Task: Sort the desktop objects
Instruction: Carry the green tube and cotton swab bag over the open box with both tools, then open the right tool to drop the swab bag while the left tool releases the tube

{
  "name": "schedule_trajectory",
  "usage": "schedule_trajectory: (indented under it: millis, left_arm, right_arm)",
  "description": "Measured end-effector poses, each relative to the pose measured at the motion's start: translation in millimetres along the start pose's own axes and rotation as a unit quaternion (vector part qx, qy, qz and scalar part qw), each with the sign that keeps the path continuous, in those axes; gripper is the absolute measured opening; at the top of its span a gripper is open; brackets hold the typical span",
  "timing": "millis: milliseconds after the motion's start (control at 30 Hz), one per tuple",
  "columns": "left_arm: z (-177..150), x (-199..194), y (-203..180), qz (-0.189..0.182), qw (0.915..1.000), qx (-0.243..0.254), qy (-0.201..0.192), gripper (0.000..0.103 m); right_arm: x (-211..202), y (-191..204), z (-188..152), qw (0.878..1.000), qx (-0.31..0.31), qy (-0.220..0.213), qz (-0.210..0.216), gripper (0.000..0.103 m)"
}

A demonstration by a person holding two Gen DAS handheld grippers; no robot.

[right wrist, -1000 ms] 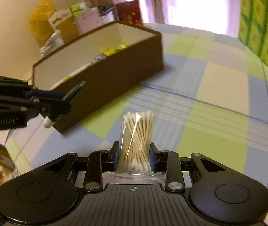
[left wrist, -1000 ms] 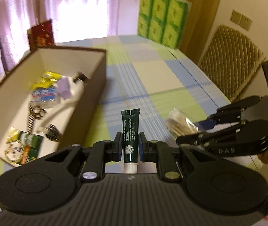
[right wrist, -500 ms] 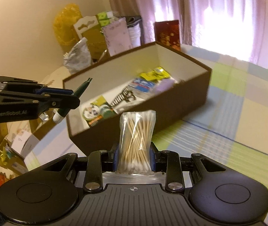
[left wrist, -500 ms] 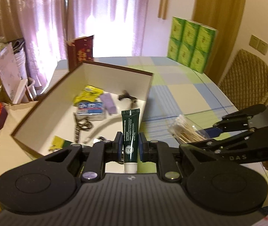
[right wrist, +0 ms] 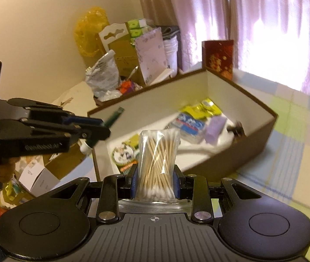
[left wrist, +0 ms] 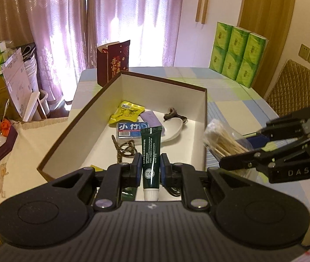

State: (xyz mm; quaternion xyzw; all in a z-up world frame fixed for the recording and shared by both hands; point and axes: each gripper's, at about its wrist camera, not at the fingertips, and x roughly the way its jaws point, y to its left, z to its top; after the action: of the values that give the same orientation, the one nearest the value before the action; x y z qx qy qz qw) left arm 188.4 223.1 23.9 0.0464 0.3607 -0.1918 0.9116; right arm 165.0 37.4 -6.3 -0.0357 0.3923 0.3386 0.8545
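Note:
My left gripper (left wrist: 151, 170) is shut on a dark green tube (left wrist: 151, 152) with a white cap, held above the near end of the brown box (left wrist: 204, 113). The box has white inner walls and holds a yellow packet (left wrist: 127, 111), a blue-and-white pack (left wrist: 131, 128), a purple block (left wrist: 150, 119), a white spoon (left wrist: 172, 128) and other small items. My right gripper (right wrist: 155, 181) is shut on a clear bag of cotton swabs (right wrist: 158, 152), over the box's near right rim. In the left wrist view the right gripper (left wrist: 237, 152) holds the swabs (left wrist: 222, 137) beside the box wall.
A red gift bag (left wrist: 112, 62) stands behind the box. Green tissue packs (left wrist: 235, 54) sit at the table's far right, a quilted chair (left wrist: 296, 87) beyond. Cluttered boxes and bags (right wrist: 120, 61) crowd the low surface left of the checked tablecloth (right wrist: 296, 152).
Both grippers have risen and moved over the box with their loads. The view now looks down into the box rather than across the tablecloth.

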Motion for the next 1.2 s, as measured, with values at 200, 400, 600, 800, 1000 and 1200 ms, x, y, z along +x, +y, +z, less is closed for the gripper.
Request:
schedule_trajectory:
  millis: [200, 400, 600, 800, 1000, 1200]
  left_arm:
    - [11, 22, 25, 0.001, 0.9998, 0.016, 0.01, 0.013]
    - [20, 59, 49, 0.019, 0.9979, 0.046, 0.041, 0.013]
    - [26, 92, 66, 0.025, 0.9956, 0.06, 0.069, 0.013]
    - [27, 118, 75, 0.027, 0.9919, 0.081, 0.095, 0.013]
    - [27, 135, 76, 0.023, 0.9894, 0.092, 0.11, 0.013]
    - [28, 147, 77, 0.017, 0.9883, 0.092, 0.12, 0.013]
  right_arm:
    - [30, -2, 25, 0.999, -0.034, 0.008, -0.005, 0.028]
    - [79, -22, 44, 0.994, -0.078, 0.058, -0.041, 0.028]
    - [111, -42, 53, 0.992, -0.074, 0.091, -0.053, 0.028]
    - [137, -47, 52, 0.983, -0.117, 0.135, -0.039, 0.028]
    - [158, -54, 47, 0.967, -0.168, 0.192, -0.007, 0.028]
    - [177, -55, 40, 0.955, -0.183, 0.234, 0.014, 0.028]
